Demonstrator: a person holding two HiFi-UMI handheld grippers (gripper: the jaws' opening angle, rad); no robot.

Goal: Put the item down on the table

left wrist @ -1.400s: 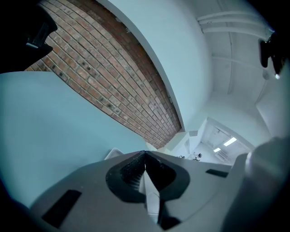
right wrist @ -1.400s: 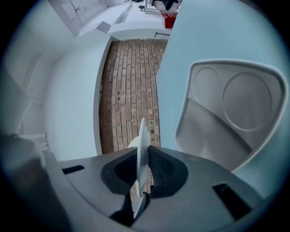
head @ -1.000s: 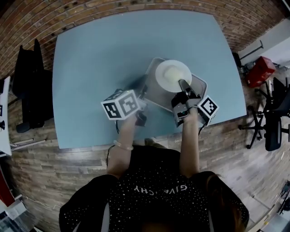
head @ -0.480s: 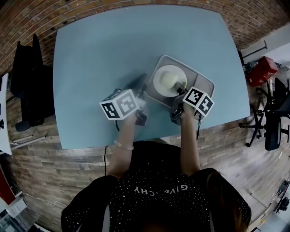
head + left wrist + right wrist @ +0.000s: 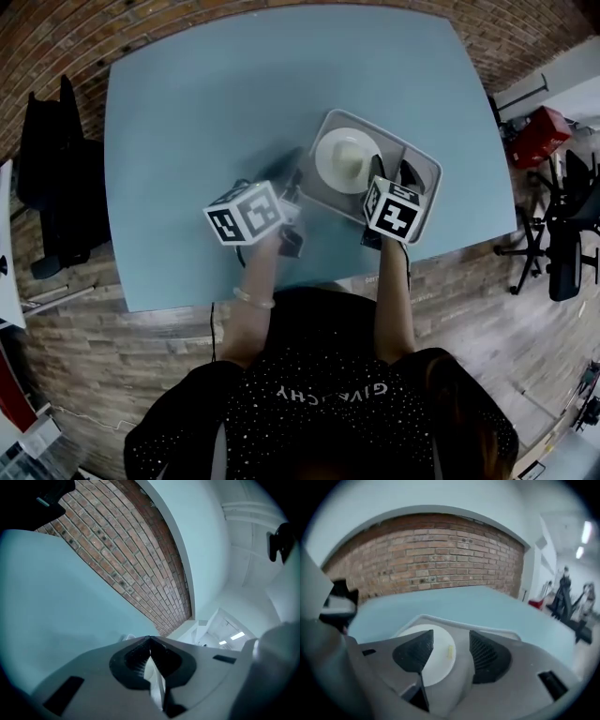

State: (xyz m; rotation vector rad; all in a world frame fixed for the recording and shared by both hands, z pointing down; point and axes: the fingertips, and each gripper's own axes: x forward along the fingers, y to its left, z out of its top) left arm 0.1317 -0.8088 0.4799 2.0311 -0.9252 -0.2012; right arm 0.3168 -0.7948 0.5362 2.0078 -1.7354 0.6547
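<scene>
The grey tray (image 5: 420, 167) is lying on the light blue worktop (image 5: 206, 112), toward its near right part, and appears to be sitting flat. A white round plate (image 5: 348, 159) is resting in the left part of the tray. In the right gripper view a small yellowish speck is showing on the plate (image 5: 437, 665).

The right tool (image 5: 392, 176) is hovering over the tray's near side, just beside the plate. Its jaws are standing clearly apart and are gripping nothing. Through the gap of the right tool (image 5: 451, 641), the plate and the tray's rim (image 5: 487, 629) are showing, with the worktop (image 5: 440, 599) stretching beyond to a brick wall (image 5: 431, 559).

The left tool (image 5: 294, 197) is sitting at the tray's left corner, close above the worktop. In the left gripper view the jaws of the left tool (image 5: 150, 641) are meeting at their tips. A thin pale strip is showing between the pads, and what it is cannot be told. The same view is tilted, showing the worktop (image 5: 56, 597) and brickwork (image 5: 140, 569).

A black chair (image 5: 56, 178) is standing off the worktop's left edge.
</scene>
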